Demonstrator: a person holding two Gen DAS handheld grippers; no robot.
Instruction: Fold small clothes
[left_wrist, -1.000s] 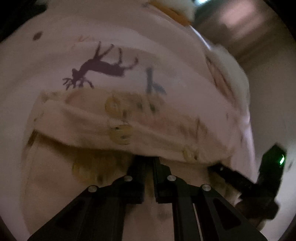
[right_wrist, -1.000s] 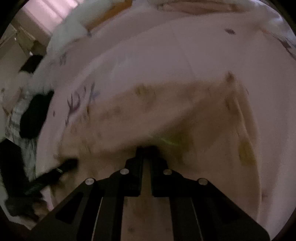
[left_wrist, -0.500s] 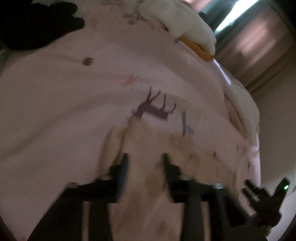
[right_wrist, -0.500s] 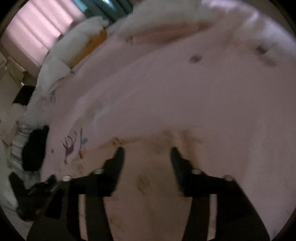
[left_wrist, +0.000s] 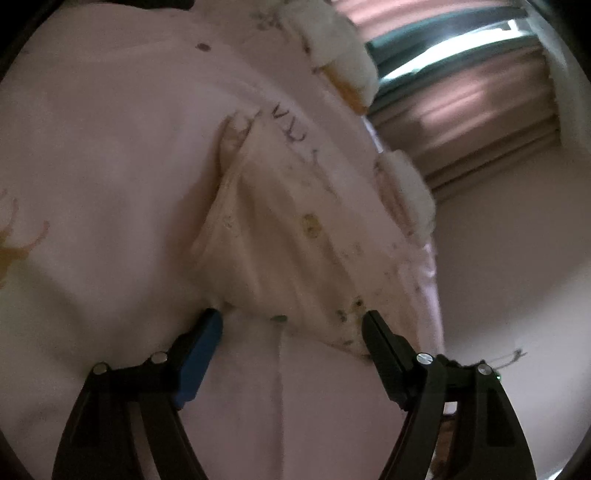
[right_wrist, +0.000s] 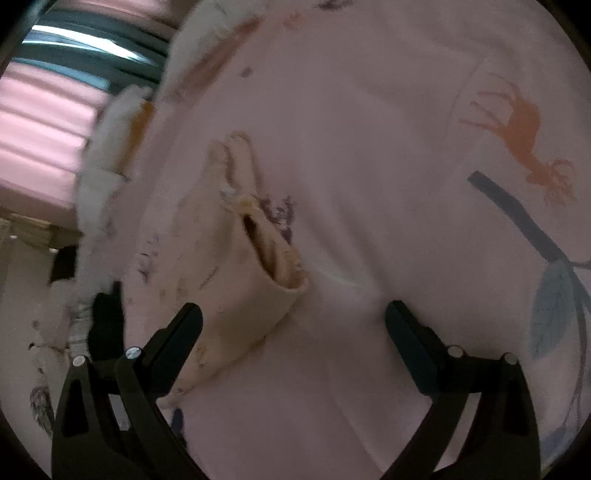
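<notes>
A small cream garment (left_wrist: 291, 236) with yellow and dark prints lies folded on the pink bedsheet (left_wrist: 110, 166). My left gripper (left_wrist: 291, 332) is open and empty, its fingers on either side of the garment's near edge. In the right wrist view the same garment (right_wrist: 236, 288) lies folded with an open cuff or hem facing right. My right gripper (right_wrist: 293, 325) is open and empty, just short of the garment, with the left finger (right_wrist: 181, 332) beside its near end.
The sheet carries deer and leaf prints (right_wrist: 517, 129). White pillows with orange trim (left_wrist: 343, 62) lie at the bed's far side. Pink curtains and a window (left_wrist: 461, 92) stand beyond. A dark item (right_wrist: 107, 321) lies at the bed's left edge.
Both grippers were shut on the garment a second ago. They have opened wide, let it go and drawn back, leaving it folded on the sheet.
</notes>
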